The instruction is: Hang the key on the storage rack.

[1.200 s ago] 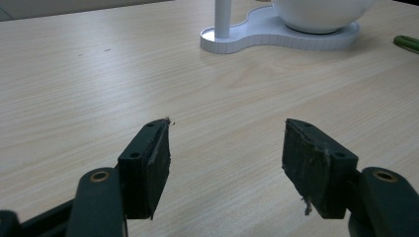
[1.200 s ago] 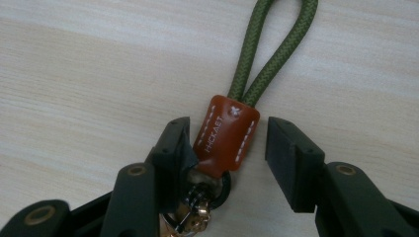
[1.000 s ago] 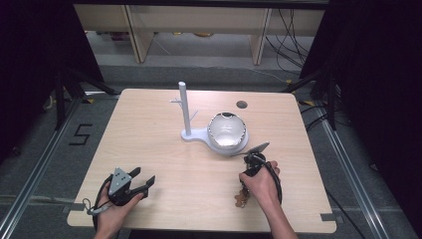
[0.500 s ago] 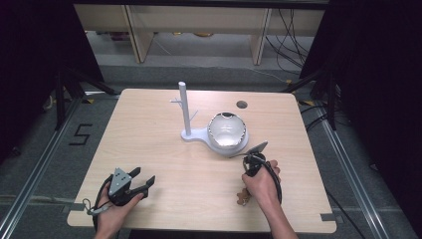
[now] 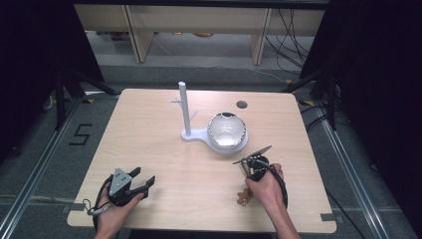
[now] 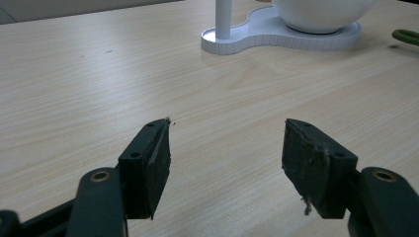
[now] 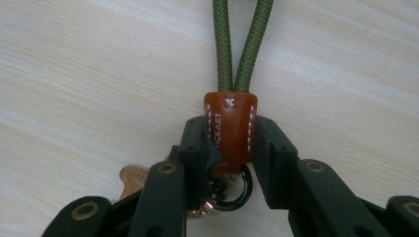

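My right gripper (image 7: 230, 143) is shut on the brown leather tab (image 7: 230, 126) of a key lanyard. Its jaws have just been closing, and the tab now sits pinched between the pads. A doubled green cord (image 7: 242, 44) runs from the tab across the table, away from the jaws. A dark ring (image 7: 232, 190) and a tan charm (image 7: 131, 175) hang below the tab. In the high view the right gripper (image 5: 251, 167) is at the front right, with the charm (image 5: 244, 197) beside the hand. My left gripper (image 5: 142, 181) rests at the front left, and its jaws (image 6: 227, 158) are open with nothing between them.
A white stand with a post (image 5: 184, 107) and a shiny bowl (image 5: 227, 130) on its base is at the table's middle. The stand's base (image 6: 276, 34) lies ahead of the left gripper. A round hole (image 5: 242, 104) marks the tabletop at the back.
The right hand has barely shifted over the lanyard. The left hand and its gripper have kept still.
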Demonstrator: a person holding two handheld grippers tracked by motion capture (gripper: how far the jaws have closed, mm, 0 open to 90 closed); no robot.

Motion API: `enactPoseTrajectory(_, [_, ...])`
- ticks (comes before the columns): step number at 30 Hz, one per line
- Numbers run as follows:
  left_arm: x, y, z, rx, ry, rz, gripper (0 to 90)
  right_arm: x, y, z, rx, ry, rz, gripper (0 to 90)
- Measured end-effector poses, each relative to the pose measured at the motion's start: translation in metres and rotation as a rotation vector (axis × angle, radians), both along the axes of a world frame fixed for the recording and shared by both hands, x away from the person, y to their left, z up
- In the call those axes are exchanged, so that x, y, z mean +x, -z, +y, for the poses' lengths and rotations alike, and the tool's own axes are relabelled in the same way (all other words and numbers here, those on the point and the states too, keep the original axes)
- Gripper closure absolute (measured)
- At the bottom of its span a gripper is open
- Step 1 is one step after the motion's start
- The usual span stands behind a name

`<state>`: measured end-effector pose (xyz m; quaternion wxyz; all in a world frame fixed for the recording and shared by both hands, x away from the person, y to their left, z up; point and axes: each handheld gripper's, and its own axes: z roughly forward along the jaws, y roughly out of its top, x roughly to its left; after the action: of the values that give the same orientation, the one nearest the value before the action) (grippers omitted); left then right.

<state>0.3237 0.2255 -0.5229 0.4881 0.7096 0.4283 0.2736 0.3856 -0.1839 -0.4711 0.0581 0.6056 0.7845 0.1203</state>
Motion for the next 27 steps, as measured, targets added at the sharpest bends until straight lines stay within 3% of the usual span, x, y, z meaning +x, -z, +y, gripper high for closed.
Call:
enactPoseTrajectory(4, [0.000, 0.000, 0.000, 0.004, -0.002, -0.002, 34.7, -0.009, -0.003, -0.004, 0.026, -0.035, -0.074, 68.9])
enactPoseTrajectory(6, [0.000, 0.000, 0.000, 0.002, -0.003, -0.001, 34.7, -0.013, -0.005, -0.007, 0.042, -0.068, -0.085, 68.9])
enactPoseTrajectory(10, [-0.001, 0.000, -0.001, 0.002, -0.003, -0.002, 34.7, -0.020, -0.008, -0.010, 0.072, -0.080, -0.120, 69.0])
enactPoseTrajectory(11, [-0.001, 0.000, -0.001, 0.003, -0.002, -0.002, 34.7, -0.023, -0.009, -0.011, 0.098, -0.079, -0.144, 69.0])
enactPoseTrajectory(12, [-0.001, 0.000, -0.001, 0.008, -0.001, -0.004, 34.8, -0.026, -0.008, -0.016, 0.088, -0.123, -0.204, 69.0])
enactPoseTrajectory(13, [-0.001, 0.000, -0.001, 0.009, -0.002, -0.003, 34.8, -0.027, -0.008, -0.017, 0.094, -0.133, -0.226, 68.9])
enactPoseTrajectory(15, [-0.001, 0.000, -0.001, 0.010, -0.001, -0.004, 34.9, -0.030, -0.009, -0.018, 0.110, -0.127, -0.236, 69.0])
enactPoseTrajectory(19, [-0.002, -0.001, -0.001, 0.018, -0.008, -0.002, 34.9, -0.038, -0.008, -0.025, 0.192, -0.131, -0.313, 69.0])
enactPoseTrajectory(21, [-0.002, 0.000, -0.001, 0.017, -0.007, -0.003, 34.9, -0.039, -0.007, -0.027, 0.179, -0.130, -0.332, 69.0])
enactPoseTrajectory(24, [-0.002, -0.001, -0.001, 0.018, -0.008, -0.004, 35.1, -0.045, -0.002, -0.028, 0.254, -0.142, -0.402, 69.0])
enactPoseTrajectory(26, [-0.001, 0.001, -0.002, -0.008, -0.011, 0.000, 35.3, -0.045, 0.003, -0.031, 0.269, -0.171, -0.455, 69.0])
enactPoseTrajectory(27, [-0.001, 0.001, -0.002, -0.008, -0.011, 0.000, 35.3, -0.045, 0.003, -0.031, 0.269, -0.171, -0.455, 69.0])
